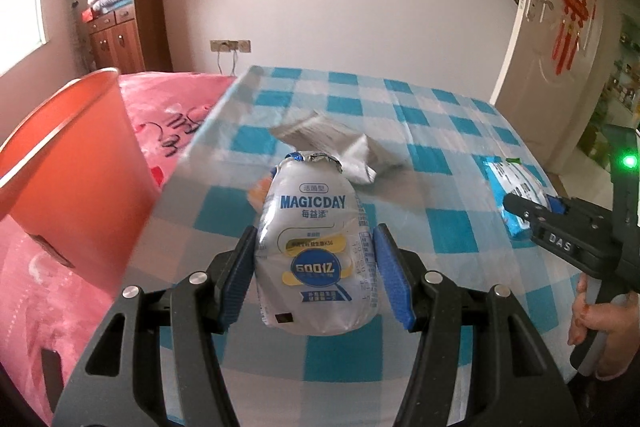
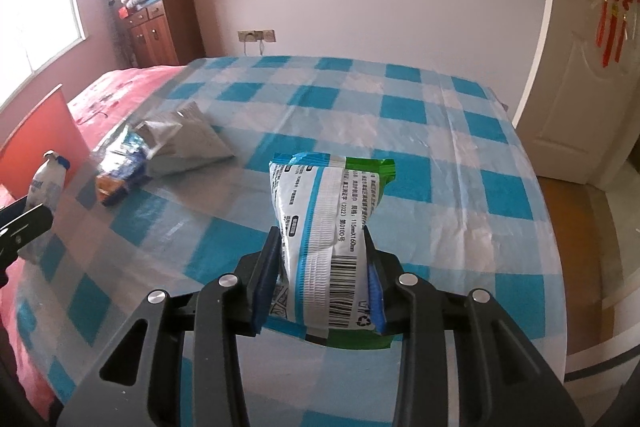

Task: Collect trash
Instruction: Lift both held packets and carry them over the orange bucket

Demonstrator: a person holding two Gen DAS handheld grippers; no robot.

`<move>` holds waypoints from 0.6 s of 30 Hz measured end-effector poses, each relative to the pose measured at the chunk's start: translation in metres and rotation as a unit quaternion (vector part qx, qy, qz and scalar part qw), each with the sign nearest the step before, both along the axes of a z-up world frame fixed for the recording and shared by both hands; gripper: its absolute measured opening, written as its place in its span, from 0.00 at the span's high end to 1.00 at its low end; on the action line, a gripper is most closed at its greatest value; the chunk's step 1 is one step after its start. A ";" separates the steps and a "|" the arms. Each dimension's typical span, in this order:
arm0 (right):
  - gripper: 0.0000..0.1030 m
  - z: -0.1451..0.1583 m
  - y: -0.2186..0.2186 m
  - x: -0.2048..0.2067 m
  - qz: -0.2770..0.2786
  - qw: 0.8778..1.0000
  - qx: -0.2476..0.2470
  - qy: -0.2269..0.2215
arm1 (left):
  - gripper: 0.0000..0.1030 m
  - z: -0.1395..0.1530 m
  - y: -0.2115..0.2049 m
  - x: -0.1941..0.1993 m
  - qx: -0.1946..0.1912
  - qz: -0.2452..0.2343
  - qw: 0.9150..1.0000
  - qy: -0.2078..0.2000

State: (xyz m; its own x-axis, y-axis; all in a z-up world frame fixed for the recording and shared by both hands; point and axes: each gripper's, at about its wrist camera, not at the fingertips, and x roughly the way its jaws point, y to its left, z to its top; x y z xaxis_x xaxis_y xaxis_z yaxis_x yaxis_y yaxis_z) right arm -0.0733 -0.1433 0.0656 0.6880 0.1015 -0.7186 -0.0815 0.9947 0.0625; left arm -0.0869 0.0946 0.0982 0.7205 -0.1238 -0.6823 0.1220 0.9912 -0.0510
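Observation:
My left gripper (image 1: pixel 316 231) is shut on a white MAGICDAY drink bottle (image 1: pixel 316 227) with a torn foil top, held upright above the checked table. An orange bin (image 1: pixel 72 163) stands to its left, beside the table edge. My right gripper (image 2: pixel 320 233) is shut on a white, blue and green packet (image 2: pixel 324 223), its pads pinching the packet's lower half. The left wrist view shows the right gripper (image 1: pixel 532 215) with that packet (image 1: pixel 516 183) at the right. In the right wrist view, the left gripper (image 2: pixel 24 223) and the bottle (image 2: pixel 46 183) appear at the far left.
A crumpled silver wrapper (image 2: pixel 188 143) and a blue-orange wrapper (image 2: pixel 120 167) lie on the blue checked tablecloth (image 2: pixel 400 107). A pink bed (image 1: pixel 168 115) lies behind the bin, a white door (image 1: pixel 560 27) stands to the right. A person's hand (image 1: pixel 592 315) grips the right handle.

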 end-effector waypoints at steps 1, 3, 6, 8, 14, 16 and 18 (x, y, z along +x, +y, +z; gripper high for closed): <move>0.62 0.003 0.002 -0.001 0.002 1.000 0.001 -0.001 | 0.42 0.003 0.003 0.000 0.001 0.003 1.000 -0.004; 0.62 0.008 0.008 -0.002 0.008 1.000 0.003 -0.003 | 0.42 0.009 0.008 0.000 0.005 0.008 1.000 -0.011; 0.63 0.016 0.017 -0.004 0.019 1.000 0.010 -0.005 | 0.42 0.018 0.017 0.000 0.010 0.019 0.999 -0.024; 0.63 0.020 0.024 -0.005 0.028 0.999 0.017 -0.004 | 0.42 0.023 0.023 0.001 0.015 0.025 0.999 -0.031; 0.62 0.036 0.053 -0.007 0.067 0.997 0.031 -0.007 | 0.42 0.041 0.044 0.002 0.032 0.052 0.997 -0.055; 0.62 0.041 0.062 -0.007 0.080 0.996 0.036 -0.009 | 0.42 0.048 0.053 0.002 0.041 0.064 0.995 -0.064; 0.62 0.047 0.071 -0.007 0.092 0.995 0.039 -0.012 | 0.42 0.054 0.061 0.003 0.044 0.074 0.994 -0.071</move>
State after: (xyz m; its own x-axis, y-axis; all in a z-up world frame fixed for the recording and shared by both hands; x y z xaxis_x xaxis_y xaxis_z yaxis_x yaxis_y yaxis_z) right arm -0.0802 -0.0718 0.1130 0.6695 0.2826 -0.6870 -0.2640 0.9550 0.1355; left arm -0.0841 0.1560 0.1524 0.8159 0.0474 -0.5762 -0.0266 0.9987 0.0445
